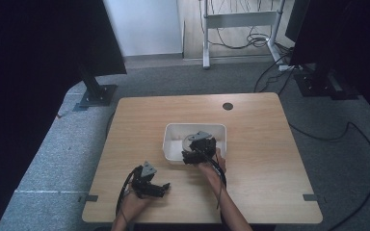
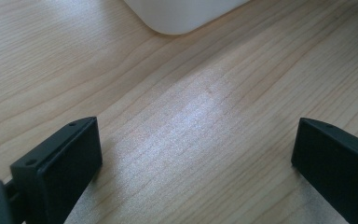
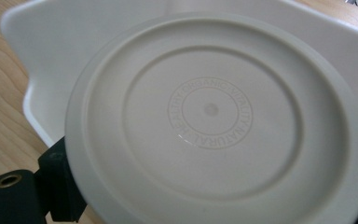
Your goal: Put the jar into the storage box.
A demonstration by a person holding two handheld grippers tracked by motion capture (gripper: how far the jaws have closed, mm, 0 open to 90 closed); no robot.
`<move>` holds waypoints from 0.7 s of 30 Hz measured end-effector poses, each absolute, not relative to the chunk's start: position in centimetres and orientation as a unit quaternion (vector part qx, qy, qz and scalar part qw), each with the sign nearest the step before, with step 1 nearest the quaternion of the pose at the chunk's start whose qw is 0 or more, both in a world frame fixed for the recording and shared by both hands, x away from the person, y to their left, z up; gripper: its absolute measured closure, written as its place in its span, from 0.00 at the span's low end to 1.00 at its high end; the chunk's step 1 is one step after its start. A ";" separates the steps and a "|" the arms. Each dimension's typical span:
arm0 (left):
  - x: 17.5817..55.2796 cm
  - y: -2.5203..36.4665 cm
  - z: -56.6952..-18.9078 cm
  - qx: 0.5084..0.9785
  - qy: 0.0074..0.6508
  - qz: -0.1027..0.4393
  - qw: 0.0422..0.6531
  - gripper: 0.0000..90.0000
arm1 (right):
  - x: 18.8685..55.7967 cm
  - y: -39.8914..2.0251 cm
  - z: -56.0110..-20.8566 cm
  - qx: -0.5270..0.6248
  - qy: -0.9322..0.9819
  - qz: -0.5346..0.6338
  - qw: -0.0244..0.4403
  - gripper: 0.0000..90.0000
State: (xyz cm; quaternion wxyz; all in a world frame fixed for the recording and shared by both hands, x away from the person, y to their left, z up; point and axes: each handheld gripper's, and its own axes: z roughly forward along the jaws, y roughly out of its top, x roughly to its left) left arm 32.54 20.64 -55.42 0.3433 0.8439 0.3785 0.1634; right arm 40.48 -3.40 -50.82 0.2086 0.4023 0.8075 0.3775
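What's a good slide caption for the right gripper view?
Right gripper holds a round white lid over the white tub.

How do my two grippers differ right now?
The left gripper is open with nothing between its jaws; the right gripper is shut on a round white lid. The left one sits low over bare table near the front edge; the right one is at the white tub. Both are black, each in a hand.

We see a wooden tabletop (image 1: 250, 192) on grey carpet (image 1: 48, 154). Behind it stand a white wall (image 1: 144, 24) and a metal frame (image 1: 238, 21). Black cables (image 1: 347, 130) trail across the carpet.
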 end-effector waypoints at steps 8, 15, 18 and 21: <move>32.5 20.6 -55.4 0.844 0.379 0.163 0.344 0.01 | 40.8 -3.3 -51.8 0.407 0.809 0.369 0.210 0.10; 32.6 20.6 -55.4 0.843 0.379 0.163 0.345 0.01 | 41.2 -3.7 -52.2 0.424 0.801 0.378 0.190 0.10; 32.6 20.6 -55.4 0.843 0.379 0.163 0.345 0.01 | 41.3 -3.7 -52.2 0.422 0.804 0.374 0.189 0.10; 32.6 20.6 -55.4 0.843 0.379 0.163 0.345 0.01 | 41.4 -3.7 -52.2 0.423 0.804 0.374 0.186 0.10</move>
